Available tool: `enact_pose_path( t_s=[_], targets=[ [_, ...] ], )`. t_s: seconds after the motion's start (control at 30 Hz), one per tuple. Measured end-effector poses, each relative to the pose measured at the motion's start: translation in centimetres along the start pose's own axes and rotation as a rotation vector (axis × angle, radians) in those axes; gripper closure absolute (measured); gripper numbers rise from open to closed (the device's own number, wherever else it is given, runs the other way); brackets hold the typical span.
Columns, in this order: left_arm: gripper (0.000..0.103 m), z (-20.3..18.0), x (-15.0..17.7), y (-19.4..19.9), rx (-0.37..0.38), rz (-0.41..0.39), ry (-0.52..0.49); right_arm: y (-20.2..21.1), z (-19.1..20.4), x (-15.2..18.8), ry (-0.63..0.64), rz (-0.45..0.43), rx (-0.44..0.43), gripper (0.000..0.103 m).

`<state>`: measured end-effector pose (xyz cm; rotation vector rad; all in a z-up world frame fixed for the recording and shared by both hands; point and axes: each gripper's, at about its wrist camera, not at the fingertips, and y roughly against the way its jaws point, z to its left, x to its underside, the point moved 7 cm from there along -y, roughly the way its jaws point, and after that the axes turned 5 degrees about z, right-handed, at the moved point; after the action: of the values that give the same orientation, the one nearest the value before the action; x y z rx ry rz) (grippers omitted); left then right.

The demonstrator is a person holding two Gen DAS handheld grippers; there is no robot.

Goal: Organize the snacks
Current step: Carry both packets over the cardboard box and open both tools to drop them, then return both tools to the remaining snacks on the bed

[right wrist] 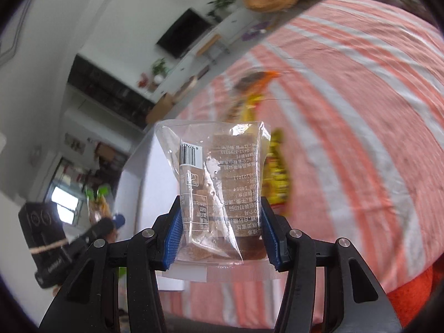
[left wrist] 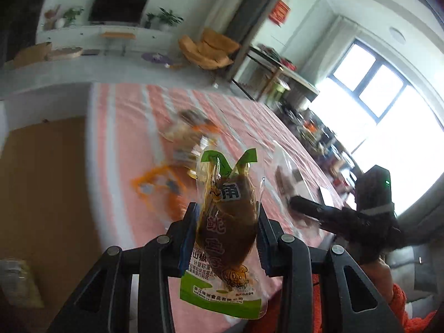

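Observation:
My left gripper (left wrist: 229,212) is shut on a green-and-clear pouch of brown pickled snack (left wrist: 227,222), held up above the striped tablecloth (left wrist: 125,138). In the right wrist view my right gripper (right wrist: 220,216) is shut on a clear packet of brown biscuit slices (right wrist: 216,183), its blue pads (right wrist: 173,236) pressing both sides. The right gripper (left wrist: 299,208) also shows at the right of the left wrist view, and the left gripper (right wrist: 108,224) at the lower left of the right wrist view. Blurred snack packets (left wrist: 188,136) lie on the cloth beyond.
The table carries a pink and white striped cloth (right wrist: 347,111). Yellow and orange packets (right wrist: 274,172) lie on it, blurred. An orange sleeve (left wrist: 396,305) shows at the lower right. Beyond are a TV shelf (left wrist: 111,32), a cluttered side table (left wrist: 313,127) and a bright window (left wrist: 369,83).

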<state>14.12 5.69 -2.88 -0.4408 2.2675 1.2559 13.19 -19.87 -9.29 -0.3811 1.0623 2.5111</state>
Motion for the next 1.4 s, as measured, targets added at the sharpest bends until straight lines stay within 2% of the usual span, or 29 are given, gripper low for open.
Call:
enact_pose_path(
  t_s=[0.17,0.27,0.3,0.33,0.37,0.4,0.43,0.5,0.53,0.6,0.67,0.8,0.87,0.97,1.1,1.2,1.3,1.4],
  targets=[
    [0.065,9.0,0.0,6.3,-0.210,-0.065,0.109,-4.3,12.1,1.3,0.196,0.102,-0.105,0.050],
    [0.064,15.0,1.4,8.7,-0.358,-0.062,0.187,-7.6,18.9,2.9,0.298,0.170,-0.153,0.049],
    [0.062,16.9,2.1,8.9,-0.437,-0.035,0.194,-8.9,21.0,3.6,0.336,0.196,-0.163,0.049],
    [0.051,18.4,2.8,8.9,-0.506,-0.012,0.199,-10.3,22.8,4.4,0.374,0.218,-0.164,0.045],
    [0.030,19.8,3.4,8.8,-0.565,0.009,0.207,-11.6,24.2,5.1,0.411,0.231,-0.160,0.043],
    [0.021,21.1,4.0,8.7,-0.604,0.028,0.219,-12.7,25.2,5.7,0.441,0.231,-0.151,0.027],
    [0.016,22.2,4.6,8.6,-0.615,0.037,0.237,-14.0,26.1,6.5,0.478,0.249,-0.136,0.017],
    [0.016,23.4,5.6,8.1,-0.603,0.055,0.283,-17.1,26.8,8.5,0.571,0.345,-0.034,0.018],
    [0.015,23.7,5.9,7.9,-0.600,0.048,0.300,-17.5,27.0,9.1,0.600,0.342,0.004,0.018],
    [0.015,23.6,6.1,8.1,-0.606,0.016,0.313,-16.8,26.9,9.1,0.619,0.292,0.017,0.018],
    [0.015,22.9,5.5,7.8,-0.594,-0.021,0.312,-15.3,25.8,8.7,0.623,0.235,0.030,0.018],
    [0.012,19.2,3.9,7.3,-0.517,-0.085,0.264,-11.9,20.9,5.3,0.581,0.073,0.154,0.018],
    [0.005,15.9,2.8,6.6,-0.470,-0.111,0.211,-10.2,16.7,3.6,0.524,0.000,0.256,0.018],
    [0.004,10.4,1.6,5.1,-0.384,-0.114,0.112,-8.6,9.2,1.7,0.407,-0.059,0.404,0.018],
    [0.004,2.0,1.2,1.1,-0.252,-0.050,-0.041,-5.9,-1.3,1.2,0.238,-0.113,0.592,0.018],
    [0.003,-3.1,2.4,-2.6,-0.172,0.022,-0.144,-4.4,-7.1,1.3,0.152,-0.127,0.682,0.018],
    [0.003,-6.8,4.2,-7.2,-0.143,0.112,-0.234,-3.1,-10.1,2.0,0.091,-0.137,0.716,0.018],
    [0.003,-7.7,6.7,-12.1,-0.165,0.204,-0.276,-2.8,-11.4,2.5,0.048,-0.126,0.717,0.018]
  ],
)
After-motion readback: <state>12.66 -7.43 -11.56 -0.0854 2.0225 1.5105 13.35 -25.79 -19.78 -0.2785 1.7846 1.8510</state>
